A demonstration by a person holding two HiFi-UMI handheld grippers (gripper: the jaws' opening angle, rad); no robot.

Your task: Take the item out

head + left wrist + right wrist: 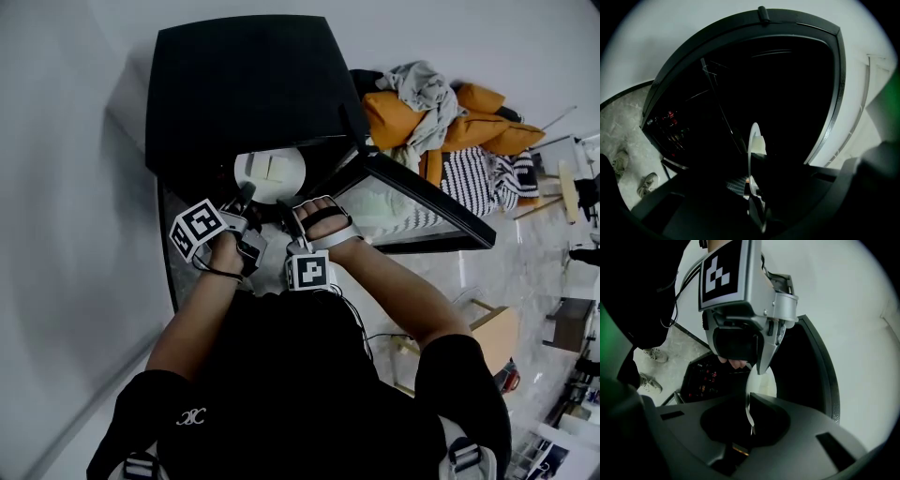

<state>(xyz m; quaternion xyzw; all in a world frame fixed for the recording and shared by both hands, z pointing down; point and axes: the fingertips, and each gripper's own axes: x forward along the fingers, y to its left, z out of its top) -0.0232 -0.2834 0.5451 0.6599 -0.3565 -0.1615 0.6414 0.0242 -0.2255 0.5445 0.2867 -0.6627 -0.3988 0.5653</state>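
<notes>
Overhead, one white plate (270,178) bearing two pale pieces sits at the mouth of one black oven (244,84), its door (422,202) open, just ahead of the left gripper (246,195) and right gripper (288,210). Left gripper view: jaws clenched on the plate's rim, edge-on between them. Right gripper view: jaws likewise grasp the rim, apparently sharing the load to keep it level.

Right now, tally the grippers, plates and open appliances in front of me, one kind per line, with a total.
Grippers: 2, the left gripper and right gripper, both shut on the white plate
Plates: 1, that white plate
Open appliances: 1, the black appliance
Total: 4
</notes>
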